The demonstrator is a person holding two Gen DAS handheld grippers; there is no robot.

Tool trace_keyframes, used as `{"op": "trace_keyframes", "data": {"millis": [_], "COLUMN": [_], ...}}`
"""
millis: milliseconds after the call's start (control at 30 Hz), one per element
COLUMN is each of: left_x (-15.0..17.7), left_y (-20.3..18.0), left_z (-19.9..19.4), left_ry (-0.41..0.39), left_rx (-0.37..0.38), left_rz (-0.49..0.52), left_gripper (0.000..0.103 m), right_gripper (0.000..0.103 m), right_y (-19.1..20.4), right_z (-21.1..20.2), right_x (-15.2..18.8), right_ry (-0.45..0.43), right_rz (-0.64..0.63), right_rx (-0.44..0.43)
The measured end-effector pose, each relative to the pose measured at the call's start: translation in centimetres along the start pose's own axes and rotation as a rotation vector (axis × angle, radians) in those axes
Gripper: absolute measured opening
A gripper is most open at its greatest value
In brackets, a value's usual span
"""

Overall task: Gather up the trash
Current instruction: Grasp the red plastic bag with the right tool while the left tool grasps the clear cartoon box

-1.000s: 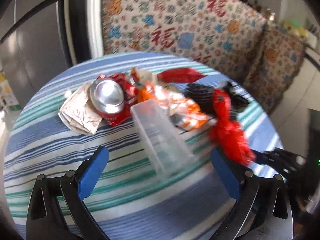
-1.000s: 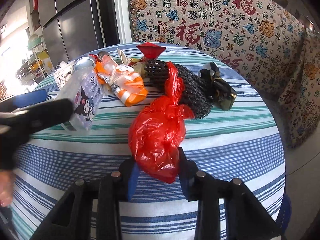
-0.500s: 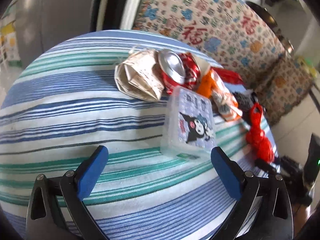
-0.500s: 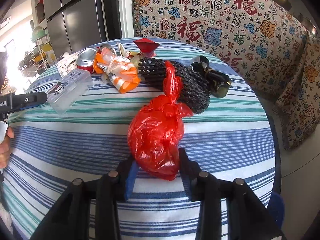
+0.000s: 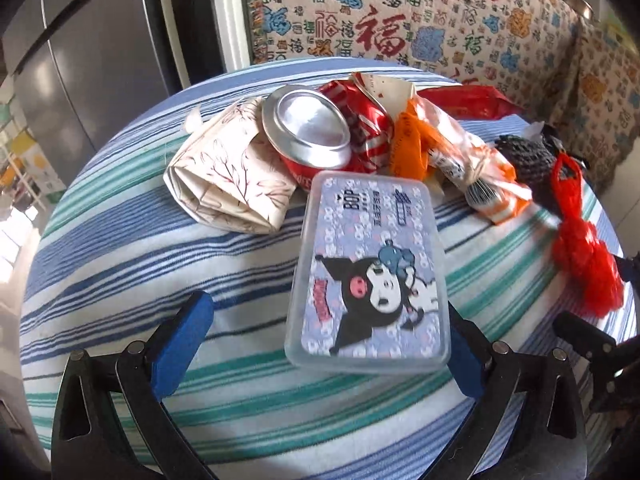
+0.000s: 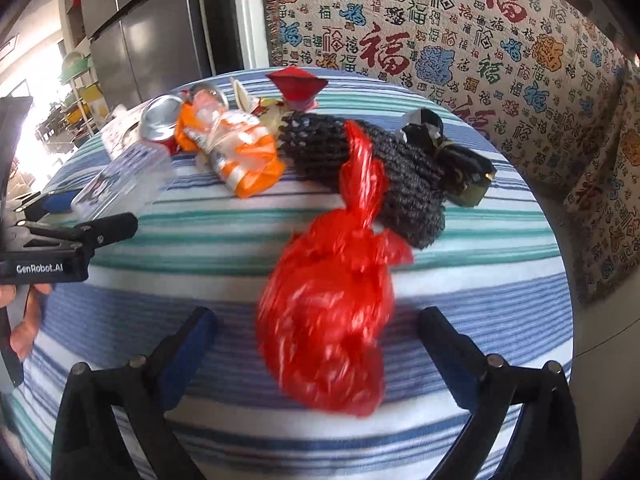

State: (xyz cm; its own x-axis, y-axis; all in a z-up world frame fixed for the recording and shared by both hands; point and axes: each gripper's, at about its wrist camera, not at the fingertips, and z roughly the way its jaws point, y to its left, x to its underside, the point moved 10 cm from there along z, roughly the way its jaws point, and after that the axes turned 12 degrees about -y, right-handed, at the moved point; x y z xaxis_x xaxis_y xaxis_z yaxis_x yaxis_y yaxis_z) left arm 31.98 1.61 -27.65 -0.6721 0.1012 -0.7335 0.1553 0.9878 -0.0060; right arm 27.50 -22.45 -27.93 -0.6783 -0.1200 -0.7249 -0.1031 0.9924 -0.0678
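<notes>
On the striped counter (image 5: 120, 248), going left to right: a folded paper packet (image 5: 228, 176), a crushed red can (image 5: 320, 128), an orange wrapper (image 6: 236, 148), a dark knitted piece (image 6: 396, 176) and the knotted red plastic bag (image 6: 332, 312). The left gripper (image 5: 320, 344) stands wide, with the clear cartoon-printed box (image 5: 372, 272) between its fingers, the right-hand pad just beside the box's edge; whether it touches I cannot tell. Centre the box before closing, and grip its long sides. The right gripper (image 6: 320, 344) is opening, both pads clear of the bag lying between them. Let the bag settle, then draw straight back so the fingers do not drag it
</notes>
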Motion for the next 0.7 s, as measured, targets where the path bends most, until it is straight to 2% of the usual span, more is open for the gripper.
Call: {"op": "trace_keyframes", "data": {"millis": [233,467,533,567,600,667,700], "left_x": [-0.2,-0.3,-0.4,-0.3,-0.4,-0.5,-0.5], "left_y": [0.0,-0.2,-0.5,-0.8,-1.1,-1.5,-1.5], "left_z": [0.2,0.1,-0.1,-0.3,-0.4,-0.8,-1.0], "left_ry": [-0.001,-0.008,-0.019,-0.025,-0.031,-0.047,-0.056], "left_rx": [-0.003,0.016,0.026,0.03,0.039,0.05,0.052], "left_rz": [-0.005,0.011,0.019,0.024,0.026,0.03,0.025], "left_gripper": [0.103,0.101,0.093,0.091,0.085,0.069,0.062], "right_gripper": [0.103,0.101,0.084,0.062,0.045,0.041,0.036], "right_y": [-0.5,-1.2,-1.6,-1.7,-1.5,-1.4,-1.4], "right_z": [0.7,-0.5,-0.9,-1.3,-1.5,-1.8,-2.0], "right_x": [-0.6,0.6,0.6,0.4,0.3,0.3,0.3], "right_ry": [0.0,0.018,0.02,0.013,0.009,0.002,-0.007], "right_rz": [0.01,0.004,0.016,0.022,0.02,0.035,0.05], "right_rx": [0.002,0.001,0.018,0.018,0.005,-0.021,-0.03]}}
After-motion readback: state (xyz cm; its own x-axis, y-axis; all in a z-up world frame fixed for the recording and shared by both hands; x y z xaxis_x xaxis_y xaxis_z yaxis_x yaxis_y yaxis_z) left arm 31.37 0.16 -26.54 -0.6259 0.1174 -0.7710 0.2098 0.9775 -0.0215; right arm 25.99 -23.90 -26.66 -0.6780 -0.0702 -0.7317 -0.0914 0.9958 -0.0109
